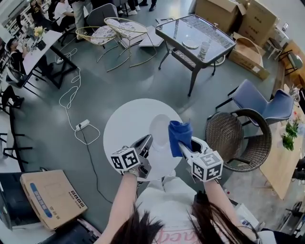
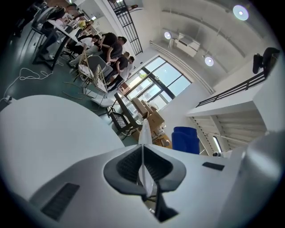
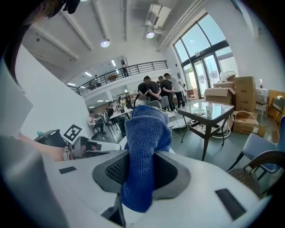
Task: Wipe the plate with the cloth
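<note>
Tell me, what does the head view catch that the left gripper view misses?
Head view only: the wicker chair, the blue chair and the power strip on the floor. Left gripper view only: ceiling lights, tall windows and a black railing. Both: the plate in the left gripper, the blue cloth and the round white table.

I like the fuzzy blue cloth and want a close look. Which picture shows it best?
The right gripper view: the blue terry cloth fills the middle, pinched in the right gripper. The head view shows it small; the left gripper view, a blue patch.
</note>
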Demonstrator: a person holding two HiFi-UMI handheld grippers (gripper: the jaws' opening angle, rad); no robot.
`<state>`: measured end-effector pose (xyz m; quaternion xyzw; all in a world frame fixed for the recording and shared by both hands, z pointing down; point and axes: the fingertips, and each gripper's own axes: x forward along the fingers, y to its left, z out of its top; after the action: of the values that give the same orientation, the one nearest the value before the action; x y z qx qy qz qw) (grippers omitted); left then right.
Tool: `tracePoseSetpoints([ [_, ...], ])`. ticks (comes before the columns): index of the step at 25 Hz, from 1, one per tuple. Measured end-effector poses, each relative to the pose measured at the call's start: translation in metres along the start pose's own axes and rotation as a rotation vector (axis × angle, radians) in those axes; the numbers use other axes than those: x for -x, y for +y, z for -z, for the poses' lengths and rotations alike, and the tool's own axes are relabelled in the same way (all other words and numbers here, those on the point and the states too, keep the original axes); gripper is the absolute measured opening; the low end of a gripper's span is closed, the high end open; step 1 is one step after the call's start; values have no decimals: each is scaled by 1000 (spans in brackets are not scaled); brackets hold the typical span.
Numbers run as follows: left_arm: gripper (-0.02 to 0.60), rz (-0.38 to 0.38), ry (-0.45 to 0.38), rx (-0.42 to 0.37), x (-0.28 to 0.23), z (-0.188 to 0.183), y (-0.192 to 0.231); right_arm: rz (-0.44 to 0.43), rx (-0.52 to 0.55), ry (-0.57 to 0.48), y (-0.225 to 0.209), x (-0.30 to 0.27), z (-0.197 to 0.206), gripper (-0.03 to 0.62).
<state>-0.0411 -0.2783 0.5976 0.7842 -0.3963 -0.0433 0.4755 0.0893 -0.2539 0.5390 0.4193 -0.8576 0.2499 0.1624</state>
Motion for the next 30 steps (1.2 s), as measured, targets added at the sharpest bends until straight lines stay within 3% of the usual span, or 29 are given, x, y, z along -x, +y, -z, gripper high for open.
tracePoseSetpoints([
  [6, 18, 60, -73, -32, 13, -33, -29, 18, 41, -131, 8, 24, -52, 133],
  [15, 18, 118, -127, -155, 26, -63, -77, 11, 75, -240, 20, 42, -91, 133],
  [22, 18, 154, -170, -233, 31, -80, -112, -156, 92, -372, 75, 17, -152, 133],
  [30, 19, 166, -199, -249, 45, -90, -120, -70, 205, -311, 73, -21, -158, 133],
])
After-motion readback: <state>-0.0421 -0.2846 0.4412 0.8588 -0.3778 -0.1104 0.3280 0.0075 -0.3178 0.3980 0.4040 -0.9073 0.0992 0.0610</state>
